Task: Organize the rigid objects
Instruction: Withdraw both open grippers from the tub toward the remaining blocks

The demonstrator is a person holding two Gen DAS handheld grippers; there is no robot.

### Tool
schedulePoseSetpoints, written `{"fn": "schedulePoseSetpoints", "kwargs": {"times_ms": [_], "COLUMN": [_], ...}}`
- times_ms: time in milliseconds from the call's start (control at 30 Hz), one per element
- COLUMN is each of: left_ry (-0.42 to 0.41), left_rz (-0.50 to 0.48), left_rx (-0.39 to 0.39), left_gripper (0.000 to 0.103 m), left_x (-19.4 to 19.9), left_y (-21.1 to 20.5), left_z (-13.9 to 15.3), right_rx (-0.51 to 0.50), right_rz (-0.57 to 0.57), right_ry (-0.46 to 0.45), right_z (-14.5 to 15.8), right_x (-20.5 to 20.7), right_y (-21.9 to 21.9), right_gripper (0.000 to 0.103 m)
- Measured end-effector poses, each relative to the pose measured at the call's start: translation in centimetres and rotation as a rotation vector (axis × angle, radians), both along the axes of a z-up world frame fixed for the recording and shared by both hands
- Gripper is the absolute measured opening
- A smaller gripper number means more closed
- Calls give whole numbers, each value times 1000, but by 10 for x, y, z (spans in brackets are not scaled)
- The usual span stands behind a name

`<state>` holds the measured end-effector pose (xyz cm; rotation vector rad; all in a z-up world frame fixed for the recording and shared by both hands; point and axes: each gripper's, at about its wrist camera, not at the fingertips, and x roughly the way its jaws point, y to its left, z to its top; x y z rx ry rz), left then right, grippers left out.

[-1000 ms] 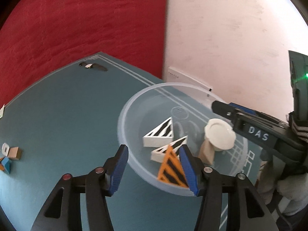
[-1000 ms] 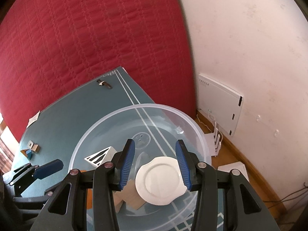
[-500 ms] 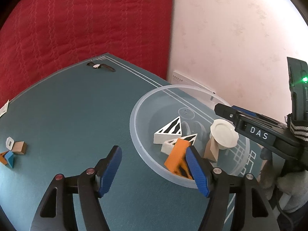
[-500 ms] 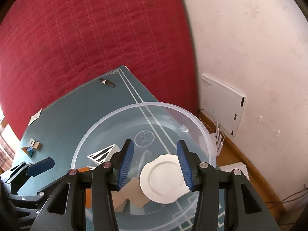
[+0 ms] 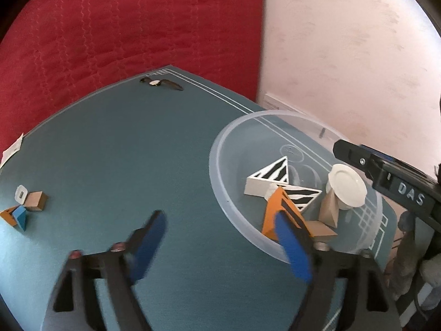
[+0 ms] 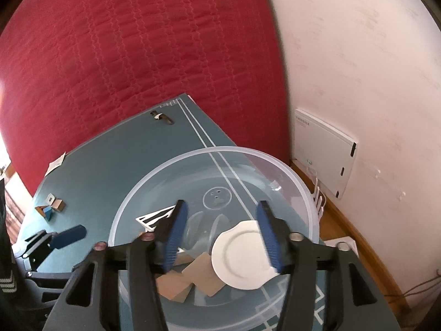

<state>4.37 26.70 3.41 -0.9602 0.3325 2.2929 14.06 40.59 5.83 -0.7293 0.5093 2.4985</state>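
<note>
**Both tongs opening at the clear bowl**

Teal table (image 5: 115,165) carries everything. Nearest, left tongs (image 5: 220,244) are opening, nothing between them, beside the clear bowl (image 5: 220,171). Right tongs (image 6: 220,237) are opening over the white plate (image 6: 242,256), pads off it. Orange wedge (image 5: 273,215) and 2 striped triangles lie inside the bowl. Farther off, small blocks (image 5: 24,207) sit apart.

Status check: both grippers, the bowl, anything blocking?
Left gripper opening, empty; orange block in bowl. Right gripper opening over white disc. Loose blocks remain on table. No obstruction.
</note>
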Motion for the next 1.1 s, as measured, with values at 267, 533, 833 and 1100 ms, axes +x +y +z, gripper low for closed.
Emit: {"fn": "schedulePoseSetpoints", "kwargs": {"times_ms": [267, 533, 833, 1100], "left_ry": [67, 85, 117, 116], "left_rz": [67, 139, 192, 241], "left_rx": [-19, -30, -35, -38], "left_gripper": [103, 103, 103, 103], "left_x": [-1, -7, -14, -19], "left_y": [-9, -26, -41, -59], "left_z": [3, 2, 5, 6], "right_rx": [33, 39, 74, 98], "right_rz": [12, 15, 56, 104], "right_ry": [23, 6, -14, -29], "right_z": [1, -1, -1, 1], "right_x": [0, -1, -6, -17], "right_y": [-11, -14, -29, -48], "right_gripper": [82, 82, 83, 83]}}
